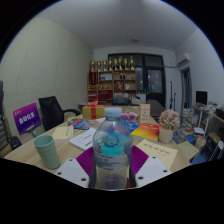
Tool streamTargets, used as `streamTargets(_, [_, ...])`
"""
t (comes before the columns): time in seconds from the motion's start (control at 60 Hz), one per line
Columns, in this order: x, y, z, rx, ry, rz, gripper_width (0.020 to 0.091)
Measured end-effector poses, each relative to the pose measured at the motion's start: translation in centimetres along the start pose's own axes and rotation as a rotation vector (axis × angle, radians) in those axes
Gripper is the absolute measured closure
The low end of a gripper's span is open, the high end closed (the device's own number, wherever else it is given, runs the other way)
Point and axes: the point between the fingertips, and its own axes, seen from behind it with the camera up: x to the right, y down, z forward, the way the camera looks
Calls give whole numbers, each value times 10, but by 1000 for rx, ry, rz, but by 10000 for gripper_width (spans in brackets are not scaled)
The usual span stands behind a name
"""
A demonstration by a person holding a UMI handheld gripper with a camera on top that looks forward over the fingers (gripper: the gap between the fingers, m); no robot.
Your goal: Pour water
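Now, the wide wooden worktop [170, 152], strewn with papers and coloured books, carries everything you need, so work over its near edge. Your tongs [111, 172] are pinching the clear plastic water bottle [111, 140]: it stands upright between the two fingers, with the magenta pads [84, 160] pressed to its sides and no gap showing. The pale green ceramic mug [46, 151] sits near the worktop's near left edge, apart from the bottle, and looks the likely target. I'd judge the pour not yet begun, so swing the bottle towards the mug first, bring its mouth just above the rim, then tilt slowly; a quick tip could slosh water onto the papers. Hold your squeeze steady, because thin plastic may buckle or slip.

The bottle itself is see-through with ribbed walls, a pale label band around its middle and a rounded shoulder narrowing upward. I can't tell whether a cap is on; check that before tilting.
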Motion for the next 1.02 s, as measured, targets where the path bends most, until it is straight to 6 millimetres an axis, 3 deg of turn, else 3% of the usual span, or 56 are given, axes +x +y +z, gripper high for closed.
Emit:
streamTargets(0.133, [-1,0,0,15,-10,-27,610])
streamTargets(0.2, [-4,1,-3,-10,-5,-35,499])
streamTargets(0.25, [-5,6,-8,-63,-2,-45,466])
streamTargets(0.333, [7,19,-22,-166,41,-54,296])
streamTargets(0.383, [6,27,-31,-194,54,-42,253])
streamTargets(0.5, [-6,19,-78,-223,93,-8,254])
streamTargets(0.667, [-52,5,-157,-249,170,5,252])
streamTargets(0.733, [-74,-7,-200,-249,203,8,260])
streamTargets(0.783, [-88,-19,-218,-237,233,6,263])
streamTargets(0.867, [-109,-40,-264,-226,282,-8,264])
streamTargets(1.017, [-130,-77,-311,-233,333,-28,268])
